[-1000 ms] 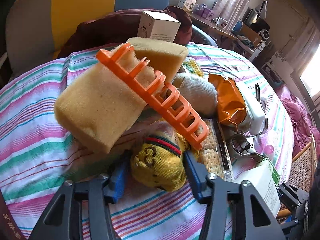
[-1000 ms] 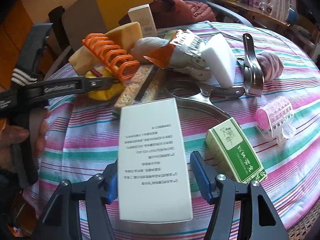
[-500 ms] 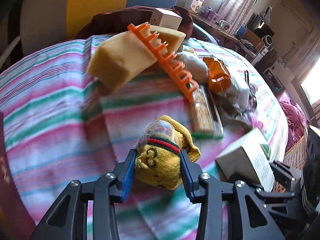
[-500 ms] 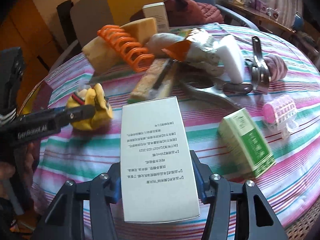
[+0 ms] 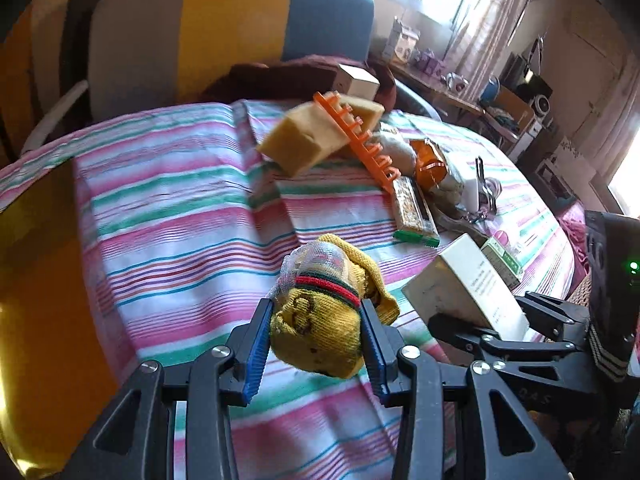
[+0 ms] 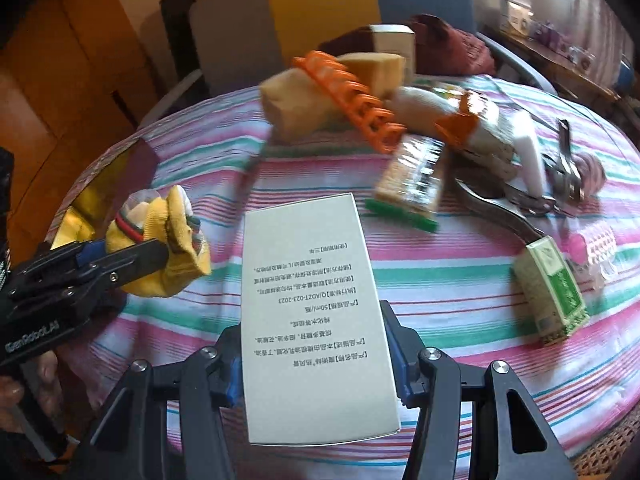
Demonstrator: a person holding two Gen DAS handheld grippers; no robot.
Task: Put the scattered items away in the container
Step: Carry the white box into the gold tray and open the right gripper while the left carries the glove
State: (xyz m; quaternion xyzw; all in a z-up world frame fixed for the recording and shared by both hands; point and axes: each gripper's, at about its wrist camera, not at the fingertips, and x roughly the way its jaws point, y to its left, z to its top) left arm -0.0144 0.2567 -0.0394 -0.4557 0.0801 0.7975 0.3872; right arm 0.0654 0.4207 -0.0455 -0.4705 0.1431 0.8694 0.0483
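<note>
Left claw (image 5: 316, 340) clamps yellow sock bundle (image 5: 320, 328) off the bench (image 5: 180, 240); right claw (image 6: 316, 356) grips white carton (image 6: 312, 304) by its sides, both lifted, probably for carrying to gold container (image 6: 86, 196) at left edge.

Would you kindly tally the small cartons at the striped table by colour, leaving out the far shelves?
White: 2, a held carton in the right gripper and an upright carton behind the yellow sponge.
Green: 1, the green carton lying on the tablecloth.
Total: 3
</note>
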